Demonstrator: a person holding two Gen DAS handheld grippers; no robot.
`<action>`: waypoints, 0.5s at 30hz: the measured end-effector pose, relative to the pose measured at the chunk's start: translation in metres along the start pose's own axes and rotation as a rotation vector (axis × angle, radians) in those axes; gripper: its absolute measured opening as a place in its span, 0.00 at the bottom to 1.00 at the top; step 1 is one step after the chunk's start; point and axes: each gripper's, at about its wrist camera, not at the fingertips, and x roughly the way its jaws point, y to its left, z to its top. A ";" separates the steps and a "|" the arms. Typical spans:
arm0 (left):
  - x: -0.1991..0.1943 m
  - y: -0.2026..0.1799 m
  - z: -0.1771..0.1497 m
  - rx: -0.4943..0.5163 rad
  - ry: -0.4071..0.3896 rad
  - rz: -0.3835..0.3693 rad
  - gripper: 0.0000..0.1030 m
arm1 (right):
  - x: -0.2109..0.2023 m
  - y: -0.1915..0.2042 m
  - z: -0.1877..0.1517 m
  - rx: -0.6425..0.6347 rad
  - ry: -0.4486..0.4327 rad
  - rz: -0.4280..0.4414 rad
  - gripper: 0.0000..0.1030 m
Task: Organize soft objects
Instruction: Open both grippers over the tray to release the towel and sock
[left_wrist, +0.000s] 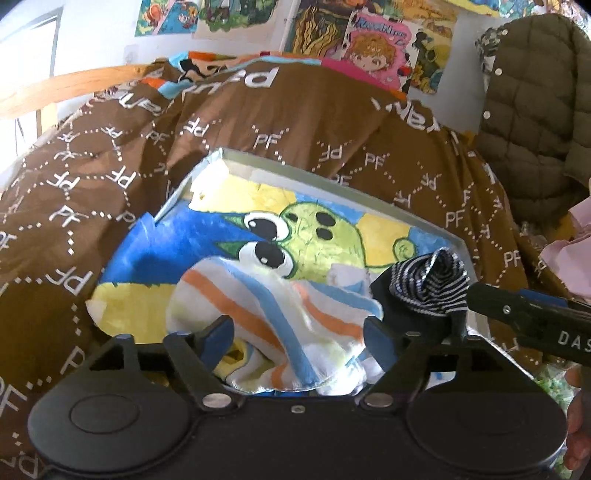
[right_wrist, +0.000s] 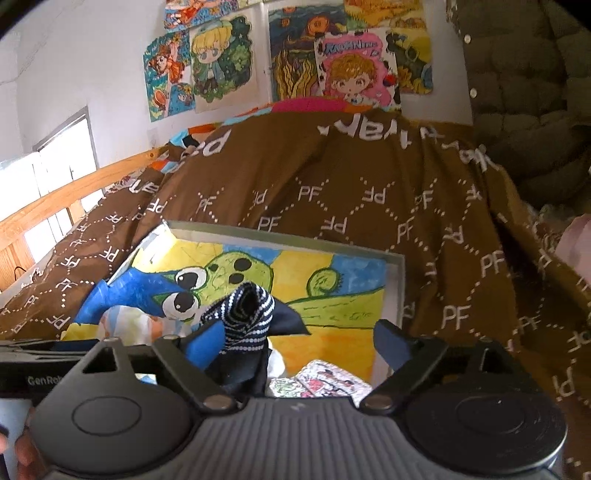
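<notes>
Release step, by the look of it — left gripper (left_wrist: 299, 332) spread wide around the striped cloth (left_wrist: 266, 317), not pinching; right gripper (right_wrist: 291, 343) released too, beside the striped sock (right_wrist: 245, 314). Both in the box (left_wrist: 369, 181), near edge. Next — likely withdrawing for another item.

Child's bedroom, wooden bed rail (right_wrist: 74, 188), patterned duvet (right_wrist: 332, 192), cartoon drawings (right_wrist: 218, 59) on wall

Striped cloth (left_wrist: 269, 325) is hiding box (left_wrist: 236, 157) front; navy sock (right_wrist: 243, 314) bottom is disappearing behind right gripper (right_wrist: 291, 343) body; puffer jacket (left_wrist: 535, 110) cut off by edge.
</notes>
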 end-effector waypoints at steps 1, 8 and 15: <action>-0.004 -0.001 0.001 -0.002 -0.006 -0.002 0.81 | -0.006 0.000 0.001 -0.009 -0.011 -0.005 0.93; -0.046 -0.008 0.003 -0.001 -0.097 -0.023 0.94 | -0.050 0.004 0.006 -0.039 -0.085 -0.020 1.00; -0.107 -0.008 -0.009 -0.008 -0.205 -0.029 0.99 | -0.105 0.019 0.000 -0.114 -0.173 -0.048 1.00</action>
